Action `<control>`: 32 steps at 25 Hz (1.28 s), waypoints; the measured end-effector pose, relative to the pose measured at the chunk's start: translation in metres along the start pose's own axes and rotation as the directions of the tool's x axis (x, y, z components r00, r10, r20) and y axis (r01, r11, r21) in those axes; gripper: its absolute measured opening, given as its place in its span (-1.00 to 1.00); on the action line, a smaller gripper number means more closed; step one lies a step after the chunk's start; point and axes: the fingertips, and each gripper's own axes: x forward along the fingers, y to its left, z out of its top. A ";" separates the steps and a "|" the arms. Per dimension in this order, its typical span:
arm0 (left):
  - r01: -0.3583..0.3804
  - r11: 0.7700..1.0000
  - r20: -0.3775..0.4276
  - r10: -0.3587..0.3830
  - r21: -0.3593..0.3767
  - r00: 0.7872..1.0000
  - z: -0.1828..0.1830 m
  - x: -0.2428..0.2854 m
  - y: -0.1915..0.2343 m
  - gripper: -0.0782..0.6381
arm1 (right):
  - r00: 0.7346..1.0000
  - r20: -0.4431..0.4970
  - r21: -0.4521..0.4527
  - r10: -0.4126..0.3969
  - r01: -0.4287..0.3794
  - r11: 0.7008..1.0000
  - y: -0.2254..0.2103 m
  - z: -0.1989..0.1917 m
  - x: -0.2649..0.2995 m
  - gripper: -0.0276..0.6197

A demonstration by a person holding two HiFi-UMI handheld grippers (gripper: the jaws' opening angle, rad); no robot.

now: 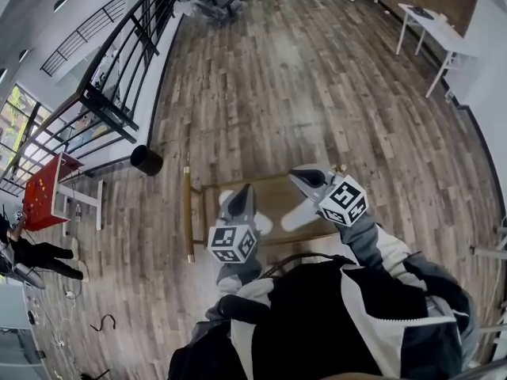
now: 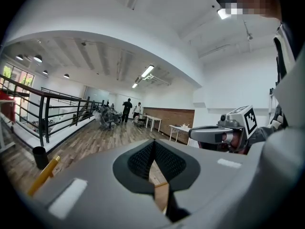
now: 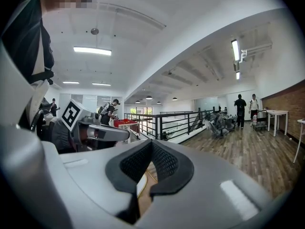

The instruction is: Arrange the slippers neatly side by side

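Head view looks steeply down on a wide wooden plank floor [image 1: 317, 70], with a black railing [image 1: 119, 77] running along its left side. A low wooden desk [image 1: 273, 190] with gold-coloured legs stands just in front of the person, and a black bin [image 1: 146, 160] sits on the floor up and to its left.

Both tools hang over the desk, each with a marker cube at its back. The left tool [image 1: 242, 196] is over the desk's left half and the right tool [image 1: 301, 178] is over its right half, and they are apart from each other. In each gripper view the jaws meet with nothing between them, so both tools are closed and empty.

The 2 white slippers lie on the desk. 1 slipper [image 1: 303, 214] lies at a slant between the 2 tools. The other slipper [image 1: 262, 225] is mostly hidden beneath the left tool, so how it lies cannot be told.
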 end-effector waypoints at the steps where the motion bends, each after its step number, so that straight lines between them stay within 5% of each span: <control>1: 0.000 1.000 0.002 0.000 0.002 1.000 0.002 0.002 0.002 -0.74 | 1.000 -0.001 -0.001 0.001 -0.001 1.000 -0.001 0.000 0.002 -0.90; 10: -0.015 1.000 -0.045 0.015 0.006 0.999 -0.014 0.012 0.015 -0.74 | 1.000 -0.012 -0.006 0.015 -0.015 1.000 -0.005 -0.002 0.010 -0.90; 17: -0.156 0.985 -0.251 0.133 -0.075 0.959 -0.105 0.012 0.061 -0.77 | 1.000 -0.025 -0.004 0.015 -0.015 1.000 -0.008 -0.003 0.006 -0.90; 21: -0.279 0.950 -0.403 0.202 -0.142 0.893 -0.171 0.006 0.095 -0.46 | 0.999 -0.043 0.004 0.016 -0.016 1.000 -0.011 -0.011 0.005 -0.90; 25: -0.417 0.889 -0.560 0.251 -0.189 0.789 -0.245 -0.004 0.124 -0.26 | 0.997 -0.074 0.014 0.006 -0.005 1.000 -0.012 -0.023 -0.003 -0.90; 28: -0.478 0.865 -0.653 0.275 -0.153 0.706 -0.287 -0.006 0.143 -0.13 | 0.995 -0.099 0.017 -0.005 0.007 1.000 -0.014 -0.029 -0.008 -0.90; 30: -0.491 0.859 -0.687 0.269 -0.146 0.675 -0.302 -0.002 0.151 -0.11 | 0.993 -0.117 0.016 -0.015 0.017 1.000 -0.015 -0.034 -0.013 -0.90; 32: -0.501 0.849 -0.699 0.256 -0.167 0.668 -0.309 0.008 0.155 -0.09 | 0.991 -0.134 0.016 -0.027 0.030 0.999 -0.019 -0.040 -0.019 -0.90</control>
